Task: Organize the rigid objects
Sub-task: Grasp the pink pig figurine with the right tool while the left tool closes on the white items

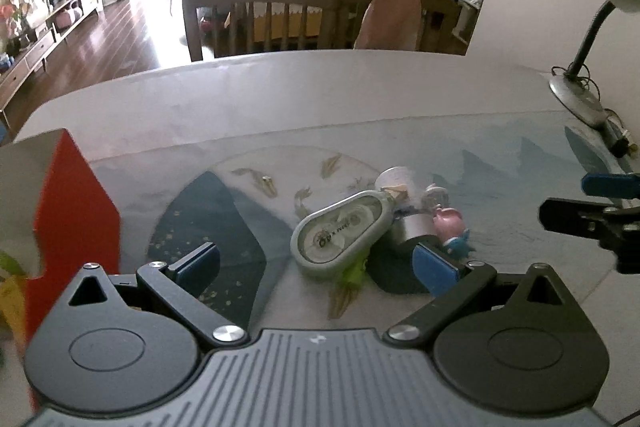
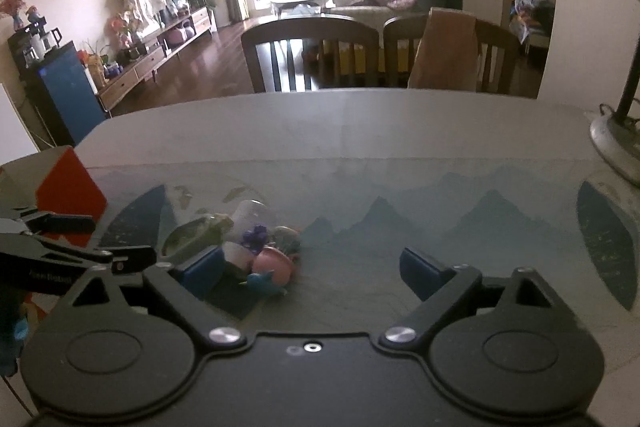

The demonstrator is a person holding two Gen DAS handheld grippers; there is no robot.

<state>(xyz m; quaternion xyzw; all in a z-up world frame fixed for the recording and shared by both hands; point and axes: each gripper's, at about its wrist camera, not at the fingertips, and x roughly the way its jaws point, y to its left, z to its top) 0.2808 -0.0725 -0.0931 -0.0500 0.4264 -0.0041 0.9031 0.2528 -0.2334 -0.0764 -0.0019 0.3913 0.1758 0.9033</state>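
I find the items to be organized gathered in one small heap on the patterned mat [image 1: 224, 219] that covers the near part of the surface [image 1: 280, 87]. Foremost in the heap is a grey oval correction-tape dispenser [image 1: 340, 231], lying flat with its clear window up. Touching its far end is a small clear bottle [image 1: 394, 183] on its side. Beside the dispenser sits a short silver cylinder [image 1: 412, 231], and against that a pink pig figurine [image 1: 450, 223] with a blue base. A green item [image 1: 354, 273] pokes out from under the dispenser; I cannot identify it from either view.

My left tool [image 1: 318, 261] has its jaws at full width, empty, with the dispenser lying just ahead between the fingers and the right finger close by the cylinder. My right tool [image 2: 310, 269] is also wide and holds nothing; the heap lies by its left finger, the pig figurine [image 2: 276, 265] nearest, though that view is soft.

A red and white box [image 1: 76, 211] stands at the left edge of the surface. A grey gooseneck desk lamp [image 1: 576, 95] stands at the far right. Wooden chairs [image 1: 260, 15] stand beyond the surface.
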